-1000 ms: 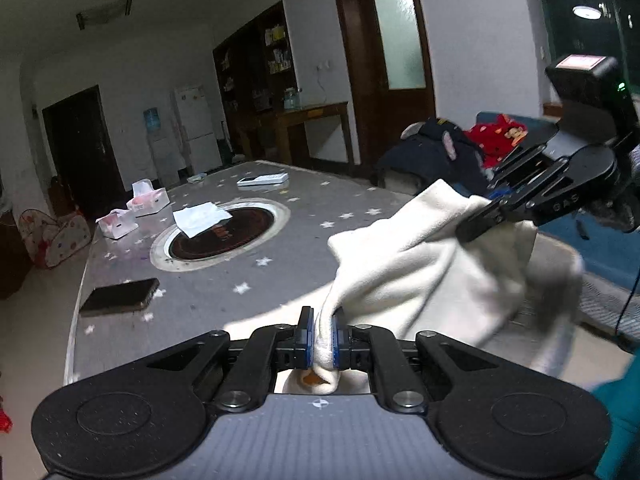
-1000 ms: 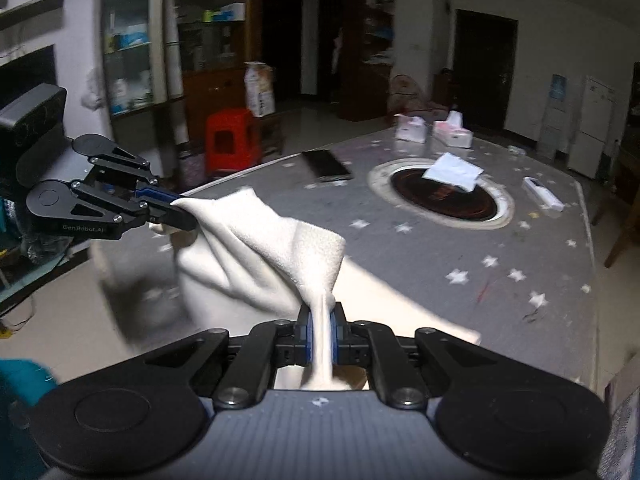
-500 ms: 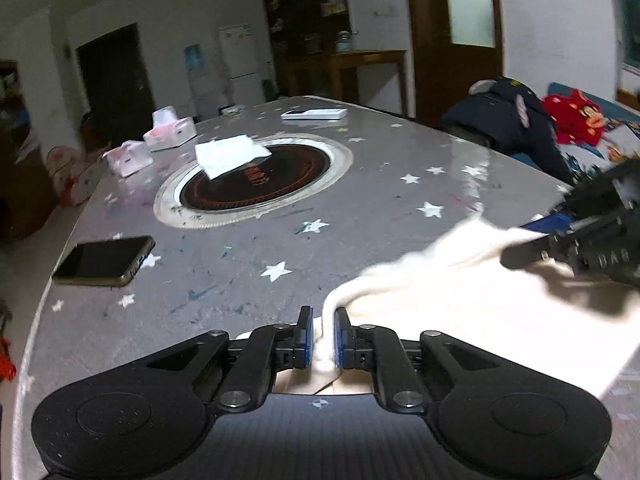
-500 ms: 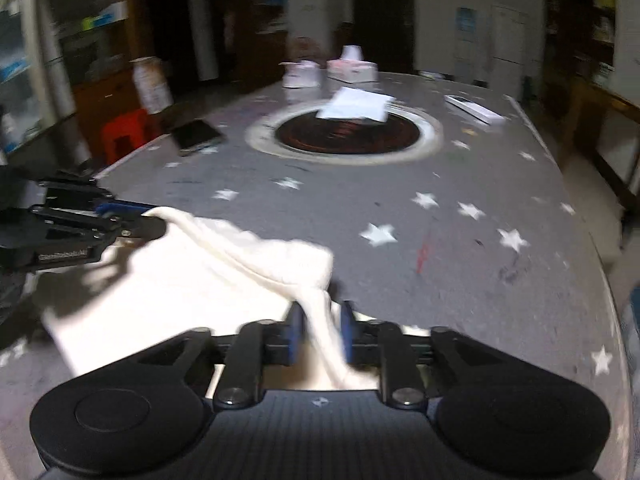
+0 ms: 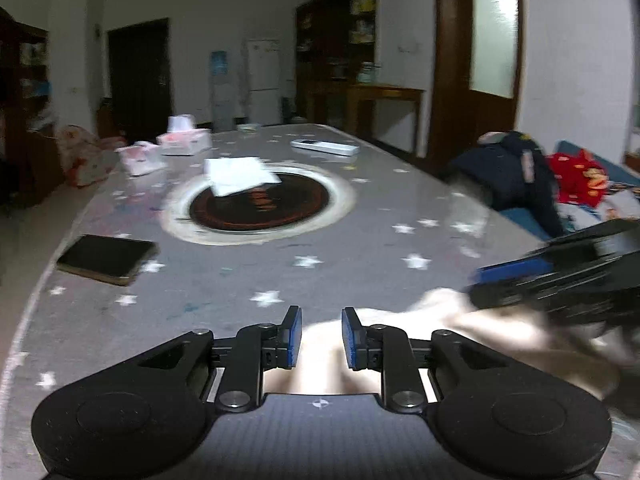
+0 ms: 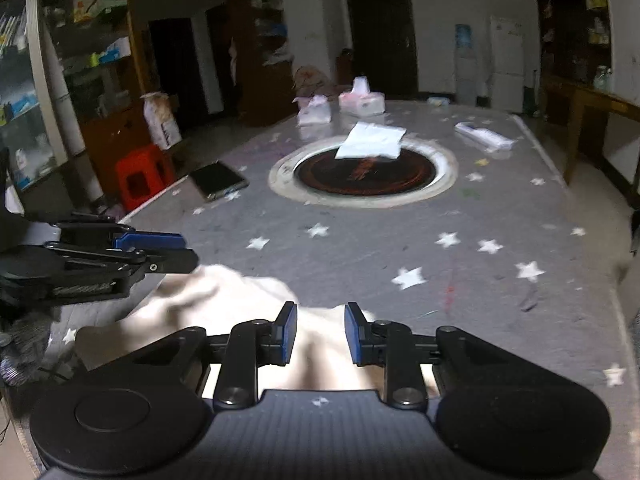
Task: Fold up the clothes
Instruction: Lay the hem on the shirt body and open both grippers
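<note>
Left wrist view: we find the left gripper (image 5: 318, 336) jaws just opened, parted off the cream fabric garment (image 5: 492, 336) on the grey star-patterned table (image 5: 360, 252); right gripper (image 6: 320, 332) likewise released.

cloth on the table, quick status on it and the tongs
Left tongs and right tongs open, jaws just been opening. Cream cloth lying rumpled on the star-print table, between both jaws, unpinched. Nothing in the way.

Phone (image 5: 105, 258), tissue boxes (image 5: 184, 141), remote (image 5: 325, 147)

Dim white-walled room: dark doors (image 5: 138, 80), wooden shelving (image 6: 100, 60), white fridge (image 5: 262, 80).
</note>
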`<action>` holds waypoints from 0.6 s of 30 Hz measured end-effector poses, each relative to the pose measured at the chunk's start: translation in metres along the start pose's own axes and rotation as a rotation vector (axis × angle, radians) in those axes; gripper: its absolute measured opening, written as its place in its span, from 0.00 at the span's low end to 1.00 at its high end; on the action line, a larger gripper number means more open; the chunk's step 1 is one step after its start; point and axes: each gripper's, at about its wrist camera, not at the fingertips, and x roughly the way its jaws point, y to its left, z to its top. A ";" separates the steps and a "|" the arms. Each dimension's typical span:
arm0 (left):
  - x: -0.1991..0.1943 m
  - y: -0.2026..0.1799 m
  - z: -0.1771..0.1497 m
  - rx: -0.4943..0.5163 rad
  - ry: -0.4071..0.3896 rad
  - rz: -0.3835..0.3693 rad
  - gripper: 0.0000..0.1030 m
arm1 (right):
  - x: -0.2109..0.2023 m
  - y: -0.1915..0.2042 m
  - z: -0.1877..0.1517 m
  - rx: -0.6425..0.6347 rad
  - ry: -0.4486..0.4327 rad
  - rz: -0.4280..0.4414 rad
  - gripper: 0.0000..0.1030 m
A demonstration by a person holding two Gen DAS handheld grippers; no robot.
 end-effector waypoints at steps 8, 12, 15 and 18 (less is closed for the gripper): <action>0.045 -0.009 -0.003 -0.035 0.094 -0.056 0.23 | 0.030 0.003 -0.007 0.028 0.055 -0.017 0.24; 0.056 -0.003 -0.007 -0.079 0.093 -0.053 0.24 | 0.034 0.004 -0.012 0.008 0.038 -0.034 0.24; 0.055 0.000 -0.010 -0.094 0.079 -0.056 0.25 | 0.036 0.006 -0.017 -0.023 0.014 -0.049 0.25; 0.055 0.001 -0.013 -0.109 0.068 -0.057 0.26 | 0.037 0.011 -0.020 -0.067 -0.003 -0.063 0.26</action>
